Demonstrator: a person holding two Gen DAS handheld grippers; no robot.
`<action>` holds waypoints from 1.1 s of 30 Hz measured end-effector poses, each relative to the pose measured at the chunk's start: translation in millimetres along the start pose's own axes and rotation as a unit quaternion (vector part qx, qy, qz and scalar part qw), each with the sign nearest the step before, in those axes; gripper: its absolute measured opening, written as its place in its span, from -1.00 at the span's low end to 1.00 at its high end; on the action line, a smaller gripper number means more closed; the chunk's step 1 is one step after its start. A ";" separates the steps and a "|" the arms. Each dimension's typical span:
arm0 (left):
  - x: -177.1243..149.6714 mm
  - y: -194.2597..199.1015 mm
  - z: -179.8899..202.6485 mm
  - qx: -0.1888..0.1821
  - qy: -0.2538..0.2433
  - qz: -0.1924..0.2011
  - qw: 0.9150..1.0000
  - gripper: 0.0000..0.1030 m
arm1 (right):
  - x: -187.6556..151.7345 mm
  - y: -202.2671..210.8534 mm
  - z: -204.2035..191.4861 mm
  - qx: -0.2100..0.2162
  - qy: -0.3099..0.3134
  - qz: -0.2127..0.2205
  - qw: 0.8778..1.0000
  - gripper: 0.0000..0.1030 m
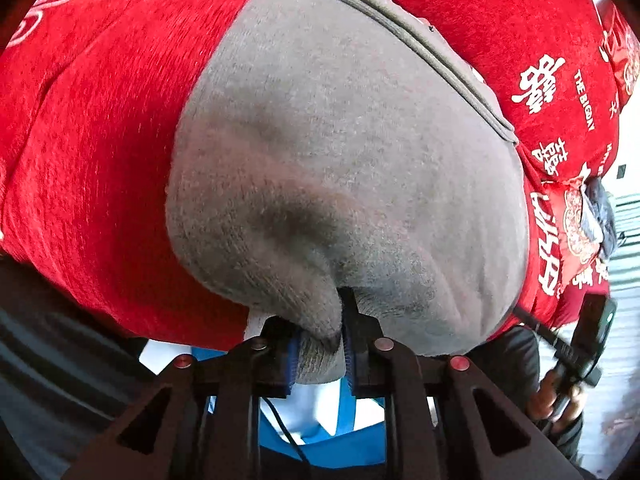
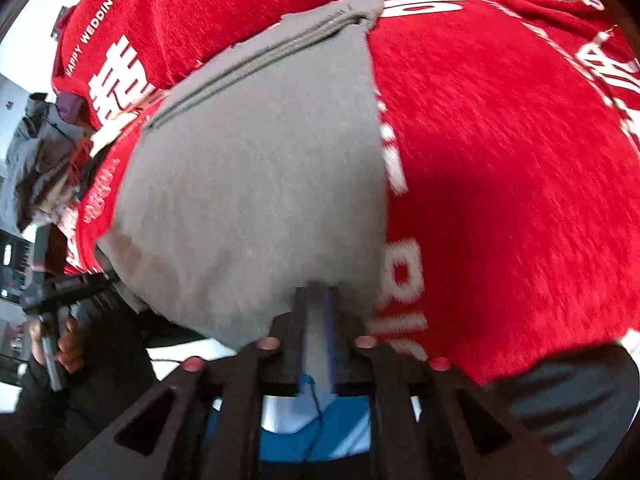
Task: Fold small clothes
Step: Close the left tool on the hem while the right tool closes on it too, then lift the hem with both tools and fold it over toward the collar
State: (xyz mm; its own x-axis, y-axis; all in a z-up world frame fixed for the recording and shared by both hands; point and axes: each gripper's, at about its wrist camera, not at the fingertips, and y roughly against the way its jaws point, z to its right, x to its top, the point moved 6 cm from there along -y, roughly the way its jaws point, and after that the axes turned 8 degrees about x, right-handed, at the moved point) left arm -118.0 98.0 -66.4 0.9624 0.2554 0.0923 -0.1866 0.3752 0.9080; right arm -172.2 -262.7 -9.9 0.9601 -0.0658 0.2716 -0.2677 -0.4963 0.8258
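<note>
A small grey knitted garment (image 1: 340, 152) lies on a red cloth with white print (image 1: 100, 128). My left gripper (image 1: 320, 344) is shut on the garment's near edge, and a bunched fold of grey cloth sits between its blue pads. In the right wrist view the same grey garment (image 2: 260, 184) spreads away from me, with a ribbed hem (image 2: 256, 60) at its far side. My right gripper (image 2: 316, 320) is shut on another part of the near edge, with grey fabric pinched between its fingers. Both held edges are lifted off the red cloth.
The red cloth (image 2: 500, 160) covers the whole work surface. A heap of other clothes (image 2: 44, 160) lies at the far left of the right wrist view. Each view shows the person's other hand on a gripper handle (image 1: 572, 372) (image 2: 52, 332). Blue and white floor shows below.
</note>
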 end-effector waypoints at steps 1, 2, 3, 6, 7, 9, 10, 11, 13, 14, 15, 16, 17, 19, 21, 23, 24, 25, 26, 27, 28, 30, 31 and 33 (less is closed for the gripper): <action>2.7 -0.1 -2.6 -0.002 0.002 -0.001 1.000 -0.62 | -6.2 -0.6 2.8 -0.008 -0.007 -0.008 1.000 0.29; 3.7 -0.3 -3.5 -0.003 0.004 -0.003 1.000 -0.62 | -13.0 -4.6 5.0 -0.012 -0.013 -0.019 1.000 0.49; -3.1 -2.7 4.2 -0.004 0.005 -0.002 1.000 -0.62 | -16.3 -6.0 5.5 -0.011 -0.016 -0.025 0.999 0.51; -5.2 -2.6 6.2 -0.008 0.006 -0.001 1.000 -0.62 | -19.7 -16.8 0.1 0.006 -0.016 -0.057 0.998 0.50; -6.2 -2.6 5.6 -0.009 0.007 -0.001 1.000 -0.62 | -22.3 -24.7 -2.9 0.017 -0.021 -0.078 0.997 0.48; -6.8 -2.2 3.6 -0.011 0.007 0.000 1.000 -0.62 | -30.9 -45.1 -8.5 0.044 -0.034 -0.121 0.991 0.44; -7.2 -1.5 1.9 -0.011 0.006 0.002 1.000 -0.62 | -35.7 -51.8 -10.2 0.050 -0.034 -0.132 0.989 0.43; -7.4 -1.8 2.2 -0.011 0.006 0.004 1.000 -0.62 | -37.5 -62.6 -12.9 0.051 -0.034 -0.144 0.988 0.43; -7.4 -2.8 4.0 -0.010 0.004 0.007 1.000 -0.62 | -37.7 -74.8 -8.5 0.038 -0.047 -0.150 0.987 0.43; -7.5 -2.7 4.1 -0.010 0.004 0.008 1.000 -0.62 | -36.1 -78.7 -6.9 0.040 -0.058 -0.146 0.987 0.43; -7.5 -3.0 4.9 -0.011 0.004 0.009 1.000 -0.62 | -35.7 -78.2 -5.8 0.042 -0.064 -0.143 0.987 0.37; -7.4 -2.9 5.2 -0.012 0.004 0.009 1.000 -0.62 | -36.4 -77.1 -6.4 0.039 -0.061 -0.140 0.987 0.08; -7.7 -2.4 5.0 -0.012 0.003 0.011 1.000 -0.62 | -38.7 -72.9 -3.4 0.037 -0.056 -0.138 0.988 -0.12; -8.5 -1.7 6.7 -0.007 -0.005 0.012 1.000 -0.62 | -39.5 -65.4 -4.7 0.053 -0.052 -0.130 0.989 -0.76; -9.8 -0.7 9.1 0.001 -0.011 0.014 1.000 -0.66 | -36.8 -59.4 -11.7 0.059 -0.040 -0.119 0.990 -0.79; -12.5 0.0 10.0 0.010 -0.014 0.007 1.000 -0.77 | -36.6 -54.2 -20.8 0.058 -0.018 -0.112 0.992 -0.81; -14.0 0.9 10.1 0.013 -0.014 0.005 1.000 -0.77 | -36.5 -49.8 -27.2 0.061 -0.005 -0.107 0.992 -0.82; -15.8 4.5 10.4 0.013 -0.016 0.006 1.000 -0.77 | -35.0 -44.1 -35.0 0.070 0.006 -0.099 0.993 -0.82; -16.9 9.0 11.2 0.011 -0.019 0.010 1.000 -0.77 | -32.7 -37.7 -43.4 0.082 0.015 -0.088 0.993 -0.83; -18.6 16.0 13.3 0.007 -0.024 0.017 1.000 -0.77 | -29.7 -31.0 -51.8 0.095 0.025 -0.076 0.992 -0.83; -20.3 24.7 16.7 0.001 -0.032 0.026 0.999 -0.77 | -26.5 -16.9 -63.0 0.116 0.042 -0.057 0.991 -0.83; -21.7 42.1 24.0 -0.009 -0.049 0.047 0.998 -0.77 | -19.8 4.9 -79.0 0.144 0.069 -0.026 0.987 -0.83; -21.0 49.2 26.6 -0.013 -0.054 0.056 0.997 -0.77 | -16.5 12.2 -85.5 0.152 0.078 -0.014 0.985 -0.83; -15.7 64.3 31.5 -0.027 -0.060 0.078 0.995 -0.77 | -4.7 35.9 -96.2 0.177 0.099 0.023 0.979 -0.83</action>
State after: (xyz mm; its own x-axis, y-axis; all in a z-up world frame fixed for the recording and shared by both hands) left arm -138.9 90.1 3.5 0.9372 0.2071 0.2808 -0.3422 0.3885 0.8556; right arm -194.1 -197.0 65.9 0.9039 0.0564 0.4241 -0.2325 -0.7674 0.5975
